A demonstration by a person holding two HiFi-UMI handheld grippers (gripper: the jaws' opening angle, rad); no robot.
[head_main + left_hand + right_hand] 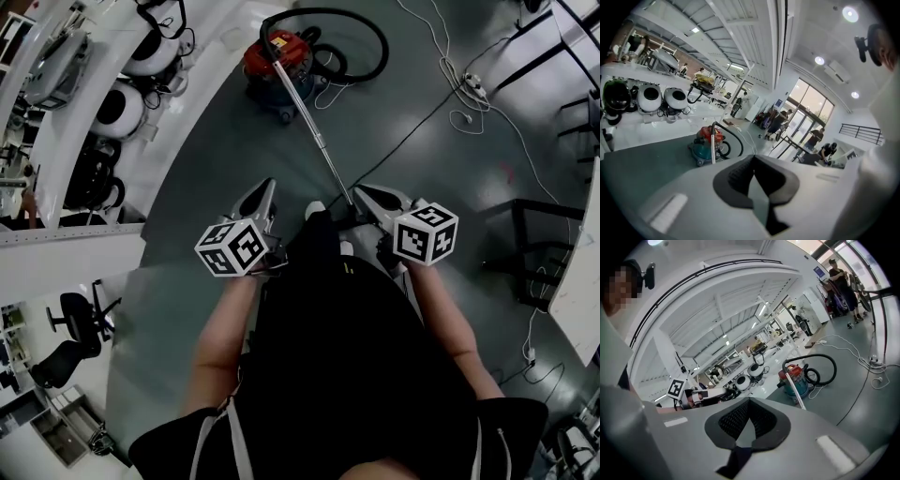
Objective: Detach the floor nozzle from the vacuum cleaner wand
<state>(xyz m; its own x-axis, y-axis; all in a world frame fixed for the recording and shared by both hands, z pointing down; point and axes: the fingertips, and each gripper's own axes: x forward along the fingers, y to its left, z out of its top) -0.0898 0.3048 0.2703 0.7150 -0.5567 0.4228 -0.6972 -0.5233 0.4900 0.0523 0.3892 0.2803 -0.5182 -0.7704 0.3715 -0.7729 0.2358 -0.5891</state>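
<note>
Both the left tongs and the right tongs are pressed together, empty. The slim silver metal wand runs from the red-and-teal canister vacuum cleaner straight toward the person. Its near end is just beside the right tongs, the nearer pair. The floor nozzle is hidden there. No writing is legible.

Ceiling lamps above and bright glass doors beyond the fingers of the left gripper light the hall evenly, while the head view looks dim and every view bends fisheye-wise toward dark corners.
</note>
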